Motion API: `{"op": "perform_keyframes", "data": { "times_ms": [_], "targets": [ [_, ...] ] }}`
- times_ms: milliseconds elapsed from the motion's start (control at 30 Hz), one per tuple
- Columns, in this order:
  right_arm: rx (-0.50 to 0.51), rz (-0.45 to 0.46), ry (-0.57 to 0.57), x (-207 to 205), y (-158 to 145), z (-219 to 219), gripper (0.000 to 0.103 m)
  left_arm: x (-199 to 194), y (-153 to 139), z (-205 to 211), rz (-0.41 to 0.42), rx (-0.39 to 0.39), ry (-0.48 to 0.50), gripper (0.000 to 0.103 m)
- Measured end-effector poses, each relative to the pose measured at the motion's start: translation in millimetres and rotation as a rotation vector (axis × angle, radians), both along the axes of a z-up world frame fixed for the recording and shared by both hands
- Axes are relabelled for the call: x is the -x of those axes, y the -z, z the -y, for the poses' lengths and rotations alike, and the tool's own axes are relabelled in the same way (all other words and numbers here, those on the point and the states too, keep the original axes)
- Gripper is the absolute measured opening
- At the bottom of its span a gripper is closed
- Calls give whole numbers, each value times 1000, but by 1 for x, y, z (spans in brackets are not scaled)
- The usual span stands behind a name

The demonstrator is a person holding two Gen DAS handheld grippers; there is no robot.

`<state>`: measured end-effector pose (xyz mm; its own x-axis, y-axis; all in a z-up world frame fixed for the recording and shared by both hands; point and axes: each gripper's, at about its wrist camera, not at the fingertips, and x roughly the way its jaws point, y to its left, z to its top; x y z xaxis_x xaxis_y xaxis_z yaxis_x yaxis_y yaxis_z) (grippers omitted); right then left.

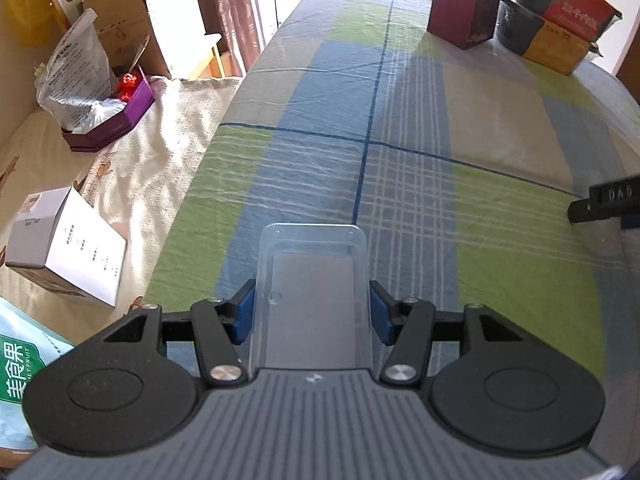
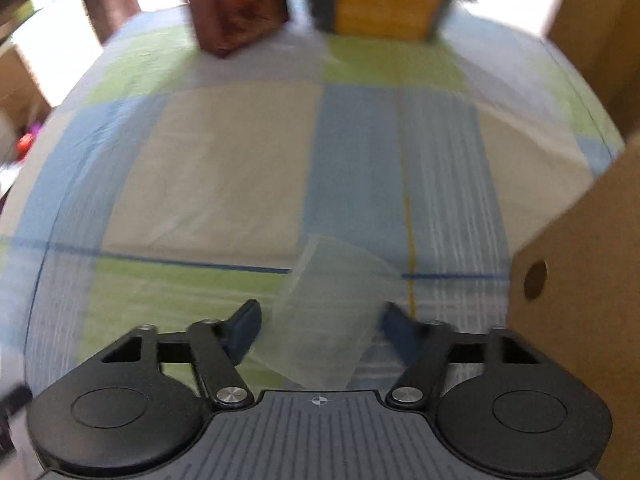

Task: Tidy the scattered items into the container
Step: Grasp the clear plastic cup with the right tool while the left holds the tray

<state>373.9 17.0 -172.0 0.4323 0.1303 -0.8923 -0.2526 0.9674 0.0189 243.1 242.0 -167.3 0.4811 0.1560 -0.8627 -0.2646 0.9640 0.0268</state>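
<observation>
In the left wrist view my left gripper [image 1: 313,312] is shut on a clear plastic box [image 1: 312,276], its blue pads [image 1: 245,314] pressed against both long sides above the checked tablecloth [image 1: 400,128]. My right gripper's black tip [image 1: 610,202] shows at the right edge of that view. The right wrist view is blurred. There my right gripper [image 2: 322,326] has a tilted clear plastic piece [image 2: 332,312] between its fingers and looks shut on it. A brown cardboard box [image 2: 580,280] with a round hole stands close on the right.
At the table's far end stand a maroon box [image 1: 464,4] and stacked black, red and orange cartons [image 1: 560,20]. Left of the table, a cloth-covered surface holds a purple box [image 1: 116,116], a white box [image 1: 68,248] and bags.
</observation>
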Motion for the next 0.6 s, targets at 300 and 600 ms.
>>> {"op": "perform_keyframes", "data": {
  "times_ms": [300, 600],
  "targets": [
    [-52, -7, -199, 68, -3, -7, 55, 12, 0, 23, -13, 20, 83, 52],
    [-275, -79, -146, 156, -26, 36, 55, 49, -7, 61, -63, 76, 158, 51]
  ]
}}
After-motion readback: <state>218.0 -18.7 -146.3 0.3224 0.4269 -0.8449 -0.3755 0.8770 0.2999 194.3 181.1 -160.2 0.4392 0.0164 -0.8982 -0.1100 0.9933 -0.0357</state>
